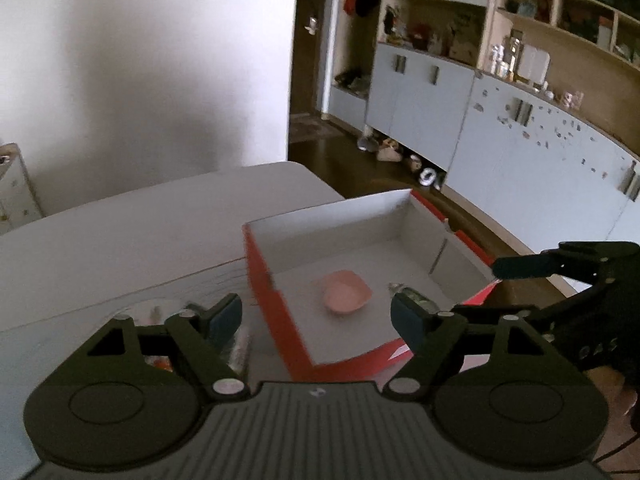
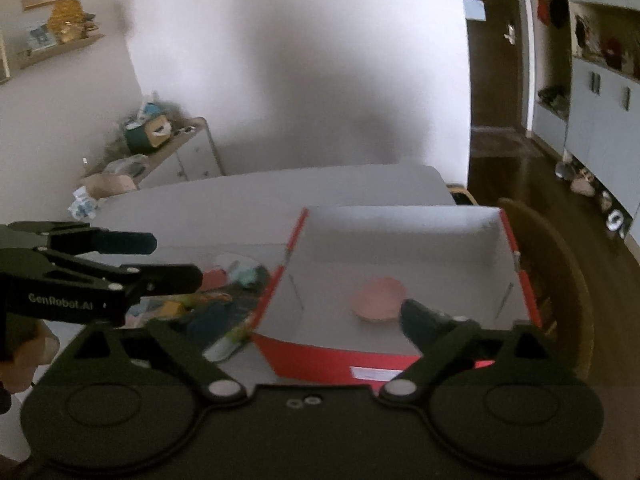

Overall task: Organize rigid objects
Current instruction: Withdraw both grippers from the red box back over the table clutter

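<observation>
A lived-in home room — wall of cupboards (image 1: 500,136) and cluttered shelves (image 1: 560,20), wooden floor (image 1: 340,156), doorway (image 2: 496,60)

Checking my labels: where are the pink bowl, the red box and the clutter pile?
pink bowl (image 1: 346,292), left wrist view, its inside
red box (image 2: 332,360), right wrist view, near outer wall
clutter pile (image 2: 218,304), right wrist view, its middle

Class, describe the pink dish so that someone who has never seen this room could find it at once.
Start at the grey table and find the open red box with white inner walls on it. On the box's white floor lies the pink dish, shallow and rounded. It is the only pink thing inside the box; the colourful clutter lies outside, beside the box's red wall.
</observation>
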{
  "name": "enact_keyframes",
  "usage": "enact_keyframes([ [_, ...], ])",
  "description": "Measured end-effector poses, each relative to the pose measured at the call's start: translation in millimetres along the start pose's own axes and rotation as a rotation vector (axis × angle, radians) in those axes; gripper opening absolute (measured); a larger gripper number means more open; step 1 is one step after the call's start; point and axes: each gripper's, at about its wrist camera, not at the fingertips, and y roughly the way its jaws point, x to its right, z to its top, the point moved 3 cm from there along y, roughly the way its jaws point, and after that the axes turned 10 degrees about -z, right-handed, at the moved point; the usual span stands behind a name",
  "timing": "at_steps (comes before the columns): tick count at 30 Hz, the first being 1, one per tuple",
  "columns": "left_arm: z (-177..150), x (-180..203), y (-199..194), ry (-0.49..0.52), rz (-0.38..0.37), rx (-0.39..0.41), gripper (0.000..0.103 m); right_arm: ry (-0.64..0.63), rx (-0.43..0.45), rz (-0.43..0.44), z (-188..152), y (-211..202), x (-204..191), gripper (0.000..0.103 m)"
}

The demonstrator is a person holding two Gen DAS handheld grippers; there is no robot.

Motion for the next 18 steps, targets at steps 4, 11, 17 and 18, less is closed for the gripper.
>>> enact_keyframes([
  [4, -15.2, -18.2, -23.9, -0.015, 0.026, 0.033, 0.083, -0.020, 0.021, 0.042, -2.2, -2.8, -24.2, 0.102],
  [11, -46.4, -61.0, -61.9, -0.071, 0.087, 0.086, 0.084, -0.043, 0.050, 0.110, -1.5, 0.2, -67.8, 0.103],
  [17, -72.4, -103.8, -86.2, -0.135, 0.158, 0.098, 0.084, -0.064, 0.025, 0.134, -7.6, 11.9, -98.8, 0.103],
  [18, -76.8, -110.8, -89.6, -0.144, 0.164, 0.099, 0.084, -0.065, 0.017, 0.136, -8.7, 15.4, -103.7, 0.103],
])
